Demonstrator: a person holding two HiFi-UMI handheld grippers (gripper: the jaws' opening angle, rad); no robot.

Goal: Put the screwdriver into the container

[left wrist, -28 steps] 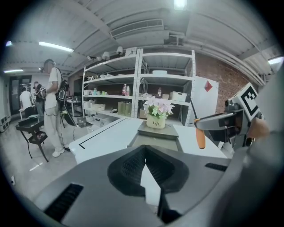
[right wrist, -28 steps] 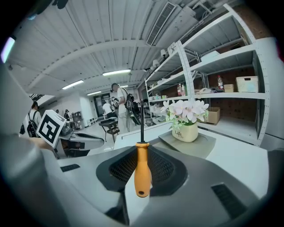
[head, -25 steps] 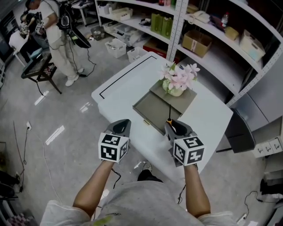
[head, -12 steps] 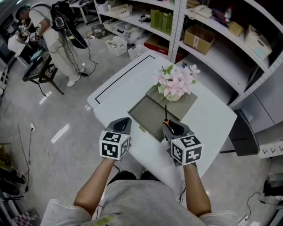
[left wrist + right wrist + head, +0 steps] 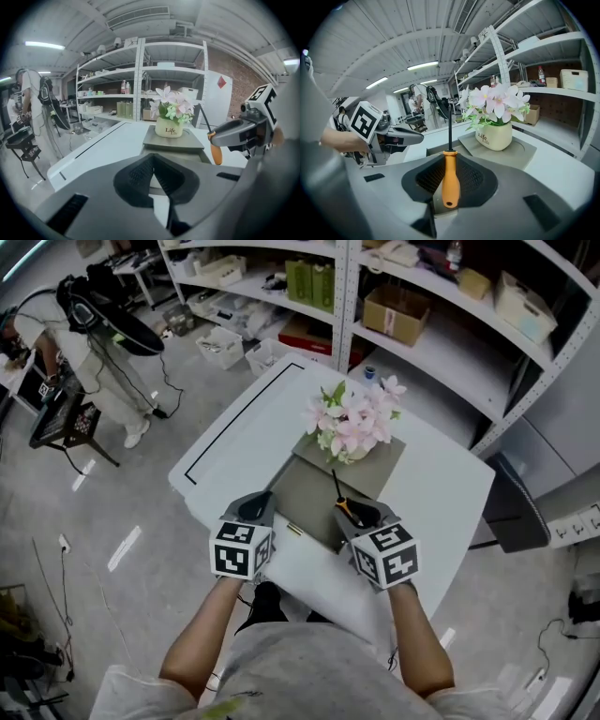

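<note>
My right gripper (image 5: pixel 362 513) is shut on the orange handle of a screwdriver (image 5: pixel 450 180), whose black shaft points away from me toward the flowers. In the head view the screwdriver (image 5: pixel 338 495) hangs over the near right part of the open grey container (image 5: pixel 302 489) on the white table (image 5: pixel 246 423). My left gripper (image 5: pixel 257 509) is shut on nothing at the container's near left edge. From the left gripper view, the screwdriver (image 5: pixel 215 152) and right gripper (image 5: pixel 233 133) show at the right, beside the container (image 5: pixel 174 155).
A pot of pink flowers (image 5: pixel 351 425) stands on a grey lid (image 5: pixel 380 473) resting over the container's far end. Metal shelving (image 5: pixel 412 306) with boxes runs behind the table. A person (image 5: pixel 84 343) stands on the floor at far left beside a black stand.
Both grippers have moved forward over the table toward the container, the screwdriver still held in the right one. The shaft now reaches closer to the flower pot.
</note>
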